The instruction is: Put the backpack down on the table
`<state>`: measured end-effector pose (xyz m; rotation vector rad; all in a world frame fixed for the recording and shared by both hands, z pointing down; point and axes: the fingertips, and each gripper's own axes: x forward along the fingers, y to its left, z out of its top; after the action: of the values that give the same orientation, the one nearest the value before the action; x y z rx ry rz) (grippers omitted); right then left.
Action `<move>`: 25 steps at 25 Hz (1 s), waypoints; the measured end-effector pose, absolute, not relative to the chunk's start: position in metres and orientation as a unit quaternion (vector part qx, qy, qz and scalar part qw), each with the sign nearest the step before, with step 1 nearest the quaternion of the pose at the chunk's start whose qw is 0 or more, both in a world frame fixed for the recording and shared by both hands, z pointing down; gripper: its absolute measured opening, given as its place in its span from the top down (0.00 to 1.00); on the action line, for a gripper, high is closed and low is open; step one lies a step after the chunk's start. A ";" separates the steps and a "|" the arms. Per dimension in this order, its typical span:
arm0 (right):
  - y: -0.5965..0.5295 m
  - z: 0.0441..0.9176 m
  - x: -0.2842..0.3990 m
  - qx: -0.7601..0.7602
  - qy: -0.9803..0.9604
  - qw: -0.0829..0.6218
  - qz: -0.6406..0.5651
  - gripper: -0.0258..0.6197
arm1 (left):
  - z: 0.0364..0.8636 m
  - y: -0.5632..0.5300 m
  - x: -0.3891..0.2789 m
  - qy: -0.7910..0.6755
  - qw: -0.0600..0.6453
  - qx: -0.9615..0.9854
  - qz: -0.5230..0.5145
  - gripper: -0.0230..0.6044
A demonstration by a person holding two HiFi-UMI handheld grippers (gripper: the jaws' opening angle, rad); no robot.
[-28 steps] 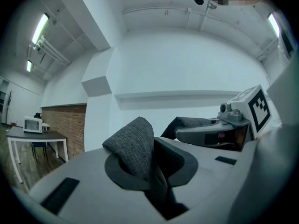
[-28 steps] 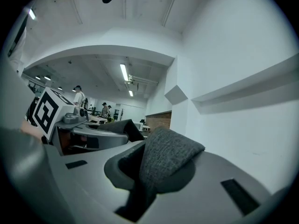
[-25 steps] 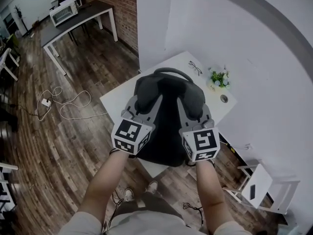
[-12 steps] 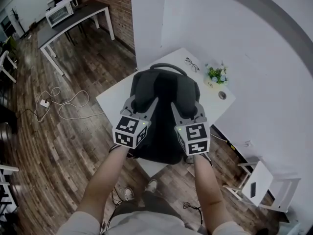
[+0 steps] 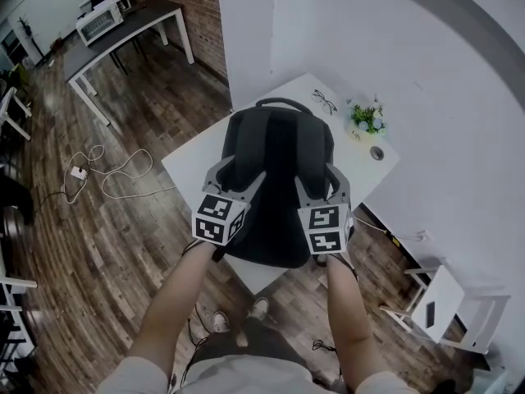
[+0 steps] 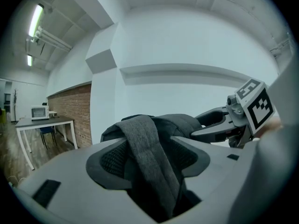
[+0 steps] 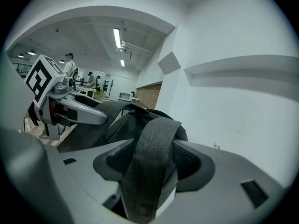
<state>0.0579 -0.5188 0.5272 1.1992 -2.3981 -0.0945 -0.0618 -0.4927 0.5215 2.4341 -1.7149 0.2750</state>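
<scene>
A dark grey backpack lies on the small white table, straps up, its lower end hanging over the near edge. My left gripper sits at its left shoulder strap, and my right gripper at the right shoulder strap. Both pairs of jaws are opening. In each gripper view a strap runs loosely through the gap between the wide jaws, with no pad pressing on it. The left gripper view shows the right gripper beside the bag; the right gripper view shows the left gripper.
Glasses, a small potted plant and a round cap sit at the table's far right by the white wall. A white stool stands lower right. A cable lies on the wooden floor at left.
Both grippers sank with the backpack, which now rests flatter on the table. Both pairs of jaws have spread apart and let go of the straps.
</scene>
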 end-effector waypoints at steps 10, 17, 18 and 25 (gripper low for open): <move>-0.510 0.535 0.065 0.440 -0.868 0.230 -0.022 0.58 | 0.525 -0.487 -0.063 -0.579 0.063 0.805 0.110 0.48; -0.495 0.528 0.056 0.438 -0.869 0.227 -0.024 0.58 | 0.521 -0.477 -0.067 -0.577 0.064 0.807 0.107 0.48; -0.494 0.528 0.055 0.438 -0.870 0.227 -0.024 0.58 | 0.521 -0.475 -0.068 -0.577 0.064 0.807 0.107 0.48; -0.484 0.527 0.051 0.435 -0.874 0.216 -0.014 0.58 | 0.518 -0.467 -0.071 -0.578 0.063 0.806 0.112 0.49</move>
<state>0.0506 -0.4839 0.5273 1.2049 -2.4221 -0.0378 -0.0712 -0.4668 0.5178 2.4364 -1.7456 0.3381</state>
